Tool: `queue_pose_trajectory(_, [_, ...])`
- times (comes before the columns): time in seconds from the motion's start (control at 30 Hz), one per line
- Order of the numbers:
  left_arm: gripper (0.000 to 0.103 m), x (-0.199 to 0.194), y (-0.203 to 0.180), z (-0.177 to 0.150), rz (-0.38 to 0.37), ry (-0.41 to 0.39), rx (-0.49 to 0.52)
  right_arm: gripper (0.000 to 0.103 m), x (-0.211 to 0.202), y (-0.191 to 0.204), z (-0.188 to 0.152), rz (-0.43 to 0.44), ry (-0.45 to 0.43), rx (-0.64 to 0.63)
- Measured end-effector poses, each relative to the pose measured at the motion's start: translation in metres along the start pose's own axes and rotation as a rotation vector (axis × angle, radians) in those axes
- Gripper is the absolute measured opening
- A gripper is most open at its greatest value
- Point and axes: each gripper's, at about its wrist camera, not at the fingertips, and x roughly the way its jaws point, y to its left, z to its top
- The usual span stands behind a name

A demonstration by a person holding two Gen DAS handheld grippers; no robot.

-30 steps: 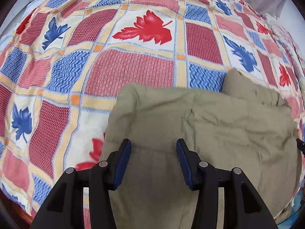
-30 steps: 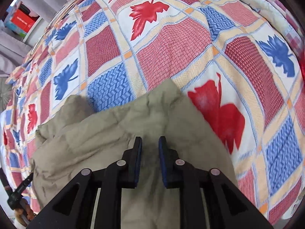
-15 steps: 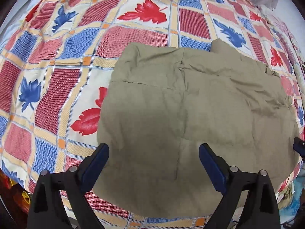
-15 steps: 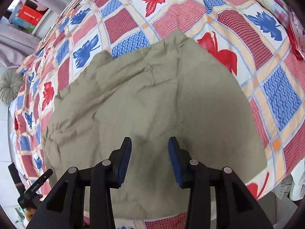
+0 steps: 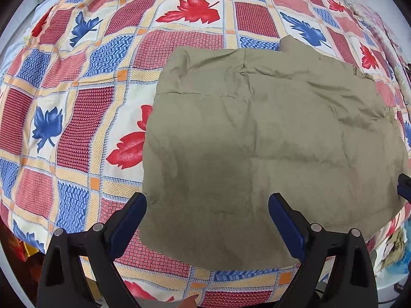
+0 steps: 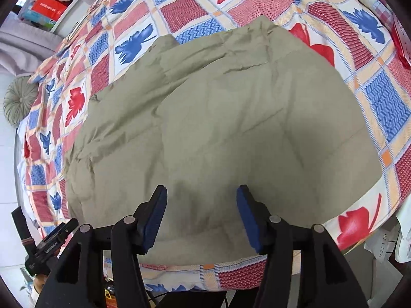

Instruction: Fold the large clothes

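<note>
An olive-green garment [image 5: 269, 138] lies folded into a broad rectangle on the patterned bedspread [image 5: 84, 102], near the bed's front edge. My left gripper [image 5: 206, 202] hangs above its near left part, wide open, with nothing between the blue pads. In the right wrist view the same garment [image 6: 231, 118] fills the middle. My right gripper [image 6: 201, 197] hovers over its near edge; its jaws are opening and hold nothing. The left gripper [image 6: 48, 243] shows at the lower left of that view.
The bedspread [image 6: 380, 97] has red and blue leaf prints in checks. A round green cushion [image 6: 18, 100] lies at the bed's far side. A shelf with a red box [image 6: 47, 6] stands beyond. The bed's front edge drops off below both grippers.
Both grippers let go of the garment, opened and drew back and up from it. The garment now lies flat, showing whole in both views.
</note>
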Motion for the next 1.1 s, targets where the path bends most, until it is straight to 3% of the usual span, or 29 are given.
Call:
queue_pose_trajectory(0.23, [0.096, 0.003, 0.008, -0.003, -0.006, 0.008, 0.006, 0.064, 0.007, 0.020, -0.009, 0.027, 0.023, -0.012])
queue_pose_trajectory(0.33, [0.096, 0.004, 0.011, -0.003, 0.009, -0.002, 0.005, 0.084, 0.009, 0.029, -0.012, 0.061, 0.031, -0.022])
queue_pose_trajectory(0.53, [0.096, 0.010, 0.020, -0.003, -0.019, 0.024, -0.016, 0.088, 0.013, 0.052, -0.017, 0.056, 0.009, -0.079])
queue_pose_trajectory(0.6, [0.096, 0.010, 0.024, -0.003, -0.013, 0.031, -0.035, 0.103, 0.013, 0.059, -0.019, 0.061, -0.007, -0.102])
queue_pose_trajectory(0.77, [0.096, 0.013, 0.037, -0.002, 0.031, 0.011, -0.051, 0.103, 0.018, 0.071, -0.024, 0.070, 0.017, -0.148])
queue_pose_trajectory(1.0, [0.096, 0.026, 0.089, 0.014, -0.273, 0.039, -0.205, 0.103, 0.030, 0.067, -0.026, 0.078, 0.083, -0.116])
queue_pose_trajectory(1.1, [0.096, 0.034, 0.106, 0.021, -0.348, 0.045, -0.235, 0.103, 0.034, 0.066, -0.027, 0.070, 0.094, -0.118])
